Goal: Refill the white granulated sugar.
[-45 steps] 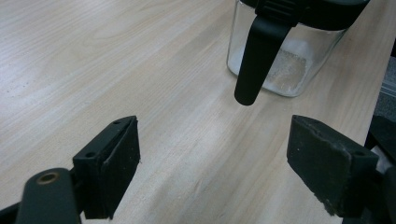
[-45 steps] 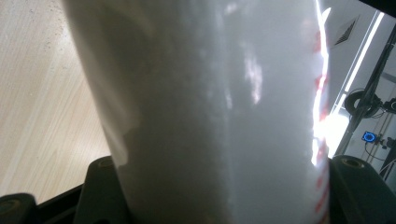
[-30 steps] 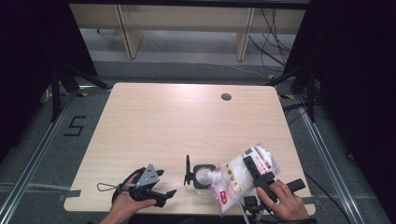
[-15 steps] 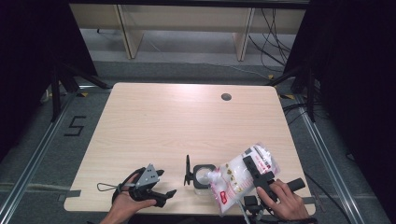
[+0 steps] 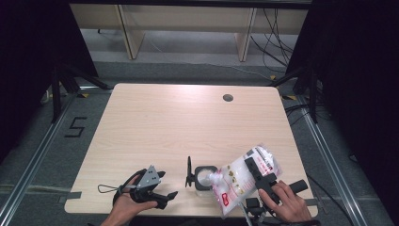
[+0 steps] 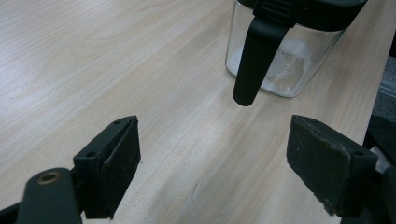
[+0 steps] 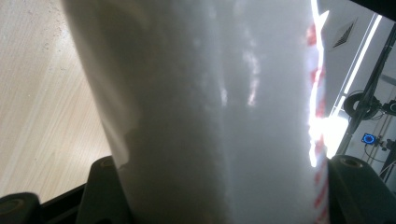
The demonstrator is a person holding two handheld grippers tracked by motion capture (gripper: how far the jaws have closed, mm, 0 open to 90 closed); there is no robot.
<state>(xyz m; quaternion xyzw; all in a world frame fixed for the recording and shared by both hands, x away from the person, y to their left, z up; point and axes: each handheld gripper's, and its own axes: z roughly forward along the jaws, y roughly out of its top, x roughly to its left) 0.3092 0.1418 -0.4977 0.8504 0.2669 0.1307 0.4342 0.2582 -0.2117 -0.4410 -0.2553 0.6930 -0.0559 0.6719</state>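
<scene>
Item 1, left gripper (image 5: 162, 190): near the tabletop's (image 5: 188, 122) front-left corner, jaws spread wide, grasping nothing.

Item 2, glass jar (image 5: 205, 177): at the front edge, centre; we see clear walls, a black rim, a hinged black lid standing open, white granules in its base.

Item 3, refill pouch (image 5: 240, 181): white with red print, tilted, spout over the jar mouth, clenched by the right gripper (image 5: 258, 170).

We note nothing moved since the earlier frame.
</scene>
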